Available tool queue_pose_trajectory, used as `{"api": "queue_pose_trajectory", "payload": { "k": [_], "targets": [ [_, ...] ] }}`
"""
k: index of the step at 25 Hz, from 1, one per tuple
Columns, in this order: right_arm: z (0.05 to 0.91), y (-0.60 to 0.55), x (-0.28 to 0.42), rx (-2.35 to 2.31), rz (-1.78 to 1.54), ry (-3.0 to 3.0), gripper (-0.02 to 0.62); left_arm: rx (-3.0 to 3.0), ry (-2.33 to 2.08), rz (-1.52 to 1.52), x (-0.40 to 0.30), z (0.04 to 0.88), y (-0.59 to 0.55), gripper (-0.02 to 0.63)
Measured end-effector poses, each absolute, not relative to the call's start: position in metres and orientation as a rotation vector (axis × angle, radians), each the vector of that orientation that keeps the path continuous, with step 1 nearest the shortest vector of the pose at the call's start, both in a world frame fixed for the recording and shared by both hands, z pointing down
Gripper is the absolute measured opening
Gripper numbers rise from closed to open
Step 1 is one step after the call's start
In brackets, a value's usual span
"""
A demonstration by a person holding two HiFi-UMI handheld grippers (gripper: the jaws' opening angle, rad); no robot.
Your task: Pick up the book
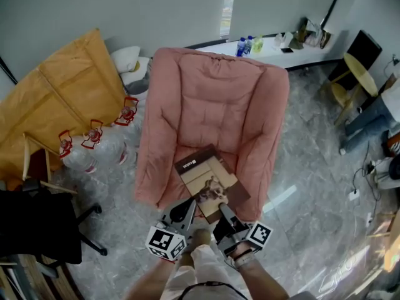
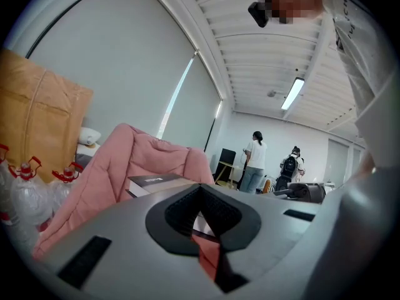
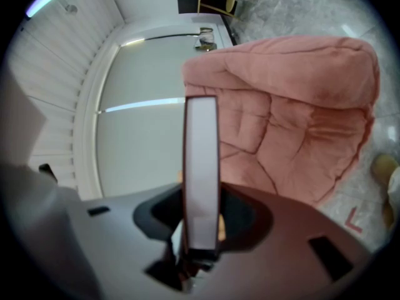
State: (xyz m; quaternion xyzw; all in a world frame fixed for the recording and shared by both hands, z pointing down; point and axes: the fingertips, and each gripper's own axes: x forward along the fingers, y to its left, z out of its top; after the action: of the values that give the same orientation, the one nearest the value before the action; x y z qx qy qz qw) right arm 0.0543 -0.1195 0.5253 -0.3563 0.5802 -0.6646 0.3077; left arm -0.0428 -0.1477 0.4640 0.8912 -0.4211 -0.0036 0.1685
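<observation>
A brown book [image 1: 207, 179] hangs just over the front of the seat of a pink armchair [image 1: 212, 99]. My right gripper [image 1: 225, 214] is shut on the book's near edge. In the right gripper view the book [image 3: 201, 167] stands edge-on between the jaws of the right gripper [image 3: 200, 242], with the armchair [image 3: 300, 105] behind it. My left gripper [image 1: 185, 210] is at the book's near left corner. The left gripper view shows the book [image 2: 153, 182] lying flat just past the left gripper [image 2: 203, 220]; its jaws are hidden in a dark recess.
Several large water jugs [image 1: 94, 139] and a big orange bag [image 1: 62, 99] lie left of the armchair. A black office chair [image 1: 37, 224] is at the near left. Bottles [image 1: 247, 45] stand on a ledge behind. Two people [image 2: 255, 161] stand far off.
</observation>
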Motion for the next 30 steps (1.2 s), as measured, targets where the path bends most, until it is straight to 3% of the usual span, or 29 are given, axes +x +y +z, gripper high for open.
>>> {"api": "queue_pose_trajectory", "payload": {
  "k": [30],
  "targets": [
    [0.512, -0.132, 0.060, -0.882, -1.804, 1.589, 0.158, 2.475, -1.281, -0.081, -0.051, 0.454, -0.165, 0.021]
  ]
}}
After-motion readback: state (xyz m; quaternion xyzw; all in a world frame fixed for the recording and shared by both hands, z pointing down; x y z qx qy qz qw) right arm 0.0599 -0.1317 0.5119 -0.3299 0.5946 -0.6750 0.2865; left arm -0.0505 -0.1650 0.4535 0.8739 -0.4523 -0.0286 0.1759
